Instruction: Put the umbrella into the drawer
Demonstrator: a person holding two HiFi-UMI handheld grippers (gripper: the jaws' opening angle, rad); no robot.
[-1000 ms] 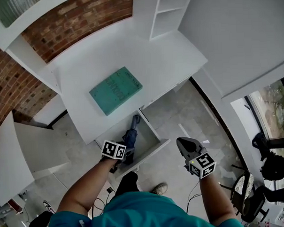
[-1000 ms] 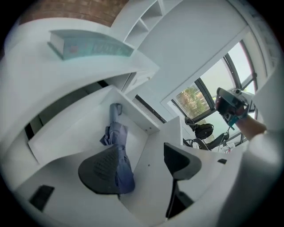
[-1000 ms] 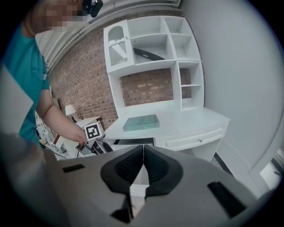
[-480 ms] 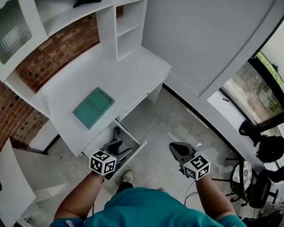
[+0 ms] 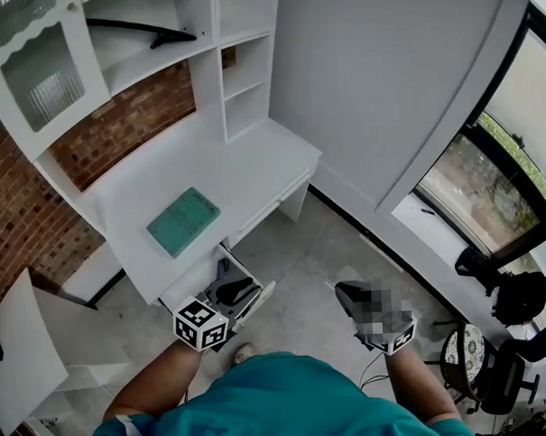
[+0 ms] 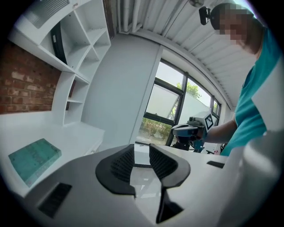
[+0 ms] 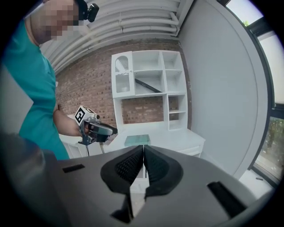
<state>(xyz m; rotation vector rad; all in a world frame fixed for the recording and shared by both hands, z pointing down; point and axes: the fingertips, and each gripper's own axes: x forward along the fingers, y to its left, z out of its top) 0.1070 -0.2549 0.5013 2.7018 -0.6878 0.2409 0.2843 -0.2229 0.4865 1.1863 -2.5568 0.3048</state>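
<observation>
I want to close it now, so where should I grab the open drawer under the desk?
Probably pinch the drawer by its front panel's top edge, coming from above: it stands pulled out of the desk, so that thin upright edge is free.

The person wears a teal short-sleeved shirt point(image 5: 272, 402) at the bottom of the head view, and the left gripper point(image 5: 229, 282) and right gripper point(image 5: 347, 293) are grey, with black ribbed pads point(image 6: 122, 164) and a white cube point(image 5: 201, 324) of black square markers.
</observation>
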